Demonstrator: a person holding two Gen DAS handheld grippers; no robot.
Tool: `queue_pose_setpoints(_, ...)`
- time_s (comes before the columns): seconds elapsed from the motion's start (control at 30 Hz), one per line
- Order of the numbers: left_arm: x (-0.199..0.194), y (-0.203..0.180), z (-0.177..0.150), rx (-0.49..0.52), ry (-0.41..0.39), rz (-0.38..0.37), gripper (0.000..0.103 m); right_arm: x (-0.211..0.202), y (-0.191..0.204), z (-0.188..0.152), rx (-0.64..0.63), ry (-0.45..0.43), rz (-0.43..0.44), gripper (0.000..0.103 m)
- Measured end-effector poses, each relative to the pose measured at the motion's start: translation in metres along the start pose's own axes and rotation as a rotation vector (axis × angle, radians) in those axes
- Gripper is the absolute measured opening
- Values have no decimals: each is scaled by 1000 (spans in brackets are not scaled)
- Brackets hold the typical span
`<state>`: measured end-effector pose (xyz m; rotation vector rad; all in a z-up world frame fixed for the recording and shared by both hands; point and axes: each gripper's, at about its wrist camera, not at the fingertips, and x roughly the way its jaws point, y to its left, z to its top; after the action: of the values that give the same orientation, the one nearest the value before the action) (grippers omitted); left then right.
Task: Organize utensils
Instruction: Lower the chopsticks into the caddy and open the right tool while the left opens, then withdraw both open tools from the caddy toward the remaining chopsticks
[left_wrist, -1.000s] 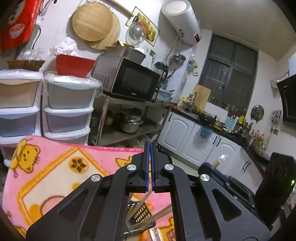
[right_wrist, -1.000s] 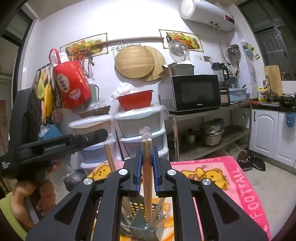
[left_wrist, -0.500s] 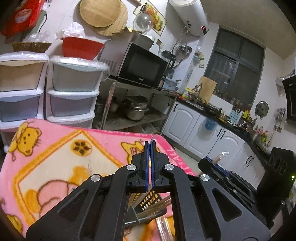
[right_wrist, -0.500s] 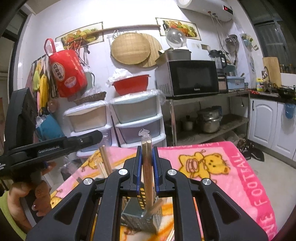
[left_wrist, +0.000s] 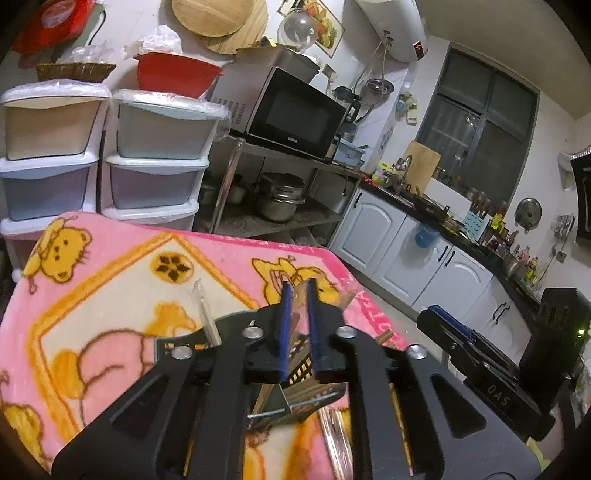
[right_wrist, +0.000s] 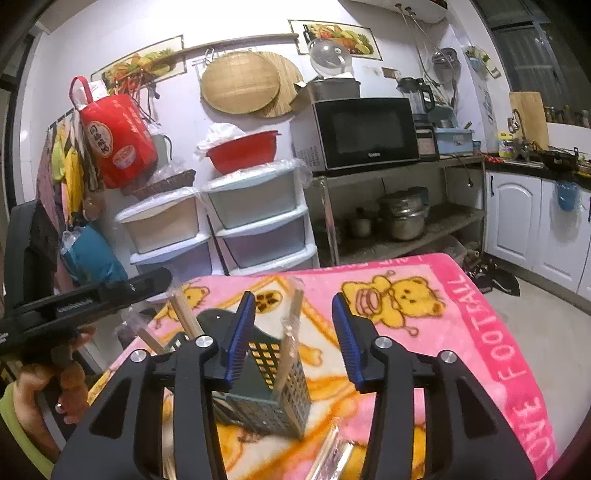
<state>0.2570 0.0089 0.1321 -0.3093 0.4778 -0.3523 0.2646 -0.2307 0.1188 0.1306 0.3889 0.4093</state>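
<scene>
A dark perforated utensil holder (right_wrist: 273, 391) stands on the pink cartoon blanket (right_wrist: 461, 332). Wrapped wooden chopsticks (right_wrist: 290, 332) lean upright in it between my right fingers, untouched. More chopsticks (right_wrist: 183, 314) stand at its left side. My right gripper (right_wrist: 293, 332) is open just above the holder. In the left wrist view the holder (left_wrist: 295, 369) sits right under my left gripper (left_wrist: 297, 328), whose jaws stand slightly apart with a clear wrapper edge between them. A wrapped chopstick (left_wrist: 205, 314) sticks up at its left.
Wrapped chopstick packs (right_wrist: 328, 454) lie on the blanket near the holder. Stacked plastic drawers (right_wrist: 258, 221), a metal shelf with a microwave (right_wrist: 362, 133) and pots stand behind the table. White cabinets (right_wrist: 535, 229) line the right wall.
My right gripper has opened and let go of the chopsticks, which now stand in the holder. My left gripper's jaws have parted slightly. Both views have tilted down toward the table.
</scene>
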Motion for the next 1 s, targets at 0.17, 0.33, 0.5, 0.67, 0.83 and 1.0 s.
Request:
queue_pose_setpoints(0.17, -9, 0, -2, -6, -5, -19, 27, -4, -3, -8, 14, 24, -13, 51)
queue_pose_setpoints(0.33, -18, 0, -5, -6, -3, -11, 44, -9, -5, -15, 22, 46, -20, 54)
queue_pose_setpoints(0.5, -28, 0, -5, -9, -15, -14, 61, -13, -7, -19, 30, 63, -21, 56)
queue_pose_setpoints(0.67, -39, 0, -5, -12, -28, -20, 76, -18, -7, -24, 27, 76, -23, 59)
queue_pose_setpoints(0.83, -49, -1, -7, -12, -32, -25, 91, -21, -4, -29, 17, 91, -20, 61)
queue_pose_setpoints(1.0, -59, 0, -11, -20, -29, -31, 92, -23, -1, -36, 2, 110, -17, 61)
